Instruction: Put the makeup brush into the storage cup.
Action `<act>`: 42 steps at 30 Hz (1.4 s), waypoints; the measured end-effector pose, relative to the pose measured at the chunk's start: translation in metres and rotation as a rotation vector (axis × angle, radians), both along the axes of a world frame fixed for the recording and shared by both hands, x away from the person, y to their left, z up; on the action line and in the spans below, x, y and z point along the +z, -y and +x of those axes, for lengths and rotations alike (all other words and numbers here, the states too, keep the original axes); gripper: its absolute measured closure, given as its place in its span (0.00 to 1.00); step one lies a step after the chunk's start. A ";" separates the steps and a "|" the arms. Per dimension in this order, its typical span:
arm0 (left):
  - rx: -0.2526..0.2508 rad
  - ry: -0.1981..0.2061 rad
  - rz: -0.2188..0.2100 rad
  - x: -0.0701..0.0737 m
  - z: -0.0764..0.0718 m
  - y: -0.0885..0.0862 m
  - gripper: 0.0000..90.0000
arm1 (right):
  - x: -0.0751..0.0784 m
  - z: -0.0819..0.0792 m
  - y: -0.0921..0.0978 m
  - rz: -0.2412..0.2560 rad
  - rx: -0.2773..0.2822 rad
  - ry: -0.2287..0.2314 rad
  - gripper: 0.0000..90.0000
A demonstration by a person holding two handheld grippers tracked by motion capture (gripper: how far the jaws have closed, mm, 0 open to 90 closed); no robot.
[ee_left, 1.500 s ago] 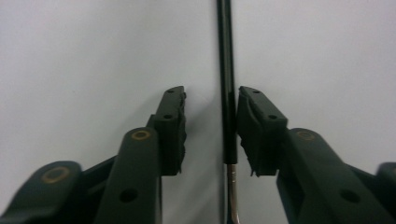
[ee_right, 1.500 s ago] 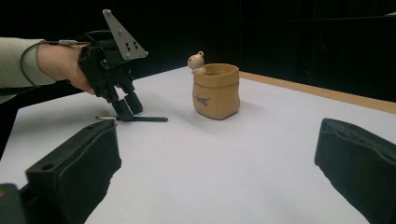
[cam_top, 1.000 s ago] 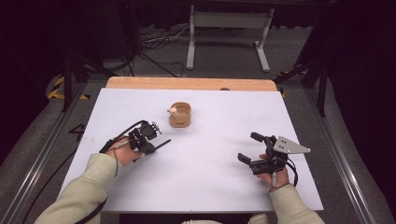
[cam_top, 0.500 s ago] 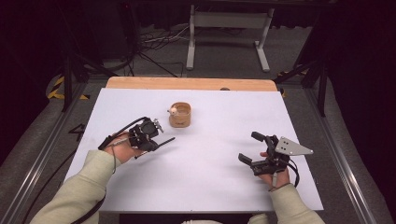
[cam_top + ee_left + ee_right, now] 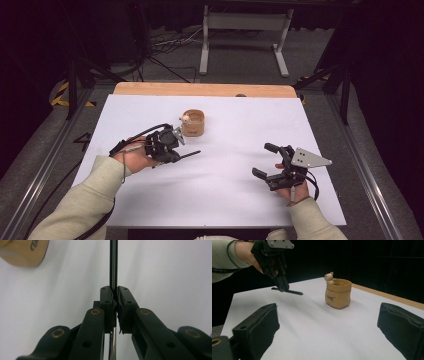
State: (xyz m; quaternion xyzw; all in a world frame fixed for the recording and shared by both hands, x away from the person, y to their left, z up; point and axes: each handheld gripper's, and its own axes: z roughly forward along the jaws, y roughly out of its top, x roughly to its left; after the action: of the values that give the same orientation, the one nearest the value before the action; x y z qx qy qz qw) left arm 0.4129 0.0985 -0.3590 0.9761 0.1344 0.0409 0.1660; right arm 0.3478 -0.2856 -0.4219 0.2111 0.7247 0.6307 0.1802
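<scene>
A thin black pen (image 5: 191, 153) is clamped between the jaws of my left gripper (image 5: 176, 155), left of the table's middle and just above the white surface. It runs straight out past the closed jaws as a dark rod, the pen (image 5: 113, 262) in my left gripper (image 5: 114, 291). A tan sack-shaped cup (image 5: 193, 123) with a small bear figure on its rim stands just beyond that gripper. My right gripper (image 5: 265, 160) rests at the right, open, its jaws wide apart with nothing between them. Its own view shows the cup (image 5: 337, 293), the pen (image 5: 293, 292) and the left gripper (image 5: 282, 287).
A white sheet (image 5: 225, 200) covers the table, and a strip of bare wood (image 5: 200, 89) runs along the far edge. Dark floor, cables and a metal stand's legs (image 5: 240, 40) lie beyond the table.
My left gripper has shifted a little to the right with the pen, so the pen's tip lies nearer the cup. The right gripper has barely moved.
</scene>
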 end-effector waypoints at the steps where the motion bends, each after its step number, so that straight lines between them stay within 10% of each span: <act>1: -0.016 0.005 -0.002 0.002 -0.002 0.002 0.93 | 0.000 0.000 0.000 -0.002 0.002 0.000 0.05; 23: -0.235 0.047 0.012 0.021 -0.038 0.050 0.93 | 0.001 -0.003 -0.012 -0.047 0.071 0.011 0.08; 42: -0.321 0.041 0.032 0.016 -0.053 0.073 0.93 | 0.002 -0.008 -0.030 -0.085 0.185 0.018 0.14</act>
State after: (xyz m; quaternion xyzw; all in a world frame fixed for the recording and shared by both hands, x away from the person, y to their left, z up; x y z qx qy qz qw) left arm 0.3600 0.0254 -0.3425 0.9865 -0.0274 0.0360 0.1577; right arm 0.3395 -0.2560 -0.4197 0.1298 0.7656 0.6150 0.1366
